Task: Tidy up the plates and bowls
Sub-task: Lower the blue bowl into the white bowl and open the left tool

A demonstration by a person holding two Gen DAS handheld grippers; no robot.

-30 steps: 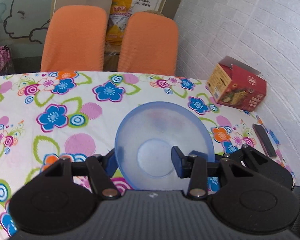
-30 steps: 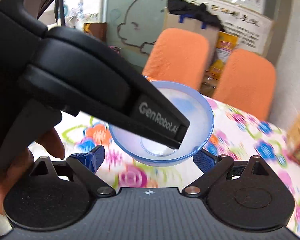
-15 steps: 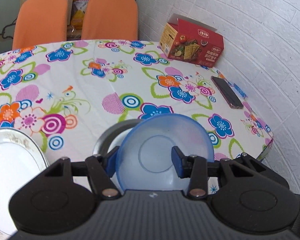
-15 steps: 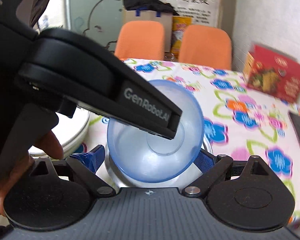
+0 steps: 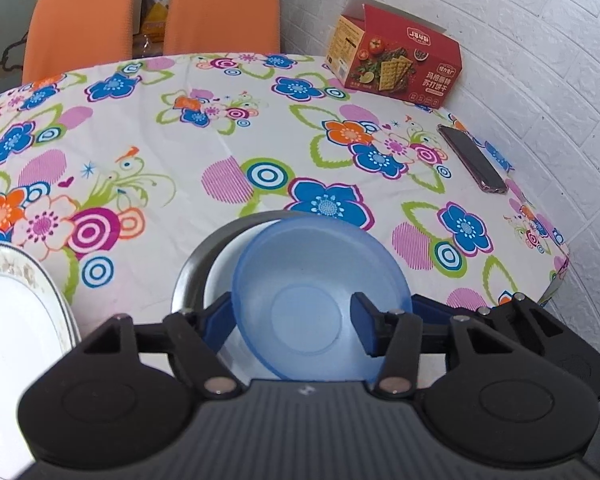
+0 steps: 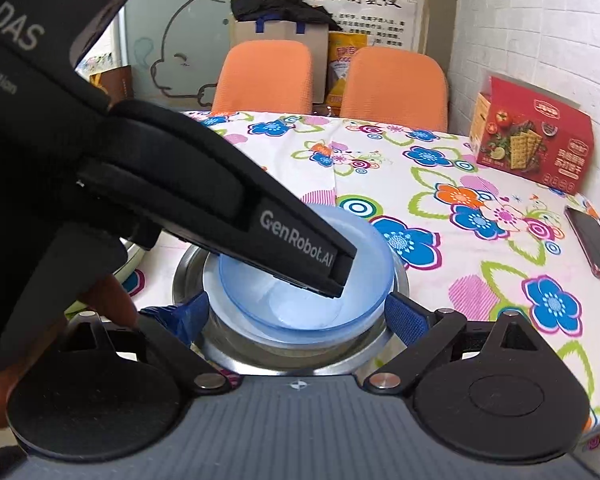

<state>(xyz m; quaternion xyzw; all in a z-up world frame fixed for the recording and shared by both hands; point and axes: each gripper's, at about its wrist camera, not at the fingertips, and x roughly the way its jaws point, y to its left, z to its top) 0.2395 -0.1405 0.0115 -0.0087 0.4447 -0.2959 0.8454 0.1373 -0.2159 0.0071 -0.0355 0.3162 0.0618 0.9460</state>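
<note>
Left claw clamps the blue bowl's rim over the steel bowl; right claw spread apart

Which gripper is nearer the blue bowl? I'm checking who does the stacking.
Left. The left gripper is shut on the blue bowl, lowering it into the metal bowl. The right gripper is open, its fingers flanking the metal bowl.

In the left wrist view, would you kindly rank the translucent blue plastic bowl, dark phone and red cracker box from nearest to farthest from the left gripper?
1. Translucent blue plastic bowl: held in the left gripper.
2. Dark phone: right side of the table, near the wall.
3. Red cracker box: far right corner.
</note>
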